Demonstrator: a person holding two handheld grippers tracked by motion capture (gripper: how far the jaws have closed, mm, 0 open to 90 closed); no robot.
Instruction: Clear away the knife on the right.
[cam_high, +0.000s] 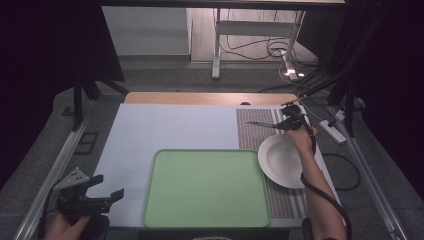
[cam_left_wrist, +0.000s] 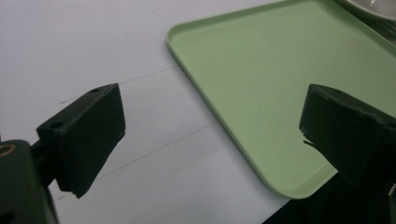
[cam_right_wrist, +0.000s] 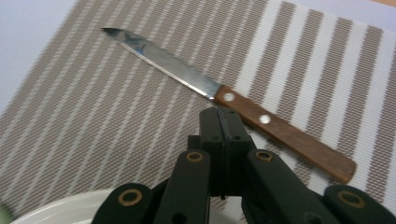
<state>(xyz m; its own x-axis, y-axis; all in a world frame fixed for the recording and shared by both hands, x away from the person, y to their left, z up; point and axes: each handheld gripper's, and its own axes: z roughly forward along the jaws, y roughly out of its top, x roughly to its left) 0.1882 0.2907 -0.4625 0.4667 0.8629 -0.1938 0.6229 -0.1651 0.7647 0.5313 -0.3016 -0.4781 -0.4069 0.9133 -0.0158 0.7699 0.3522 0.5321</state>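
grippers split across the table, knife waiting on the mat

my left gripper (cam_high: 100, 192) idles jaws apart off the green tray (cam_high: 207, 187), clear of the work. right of the tray, a white plate (cam_high: 280, 160) crowds the striped mat (cam_right_wrist: 116, 116). beyond it my right gripper (cam_right_wrist: 223, 122) hovers, jaws together on nothing, tips at the wooden-handled knife (cam_right_wrist: 224, 95) lying flat, probably lining up a grasp.

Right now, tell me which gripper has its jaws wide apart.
The left gripper, beside the green tray. The right gripper, by the knife, has its jaws closed.
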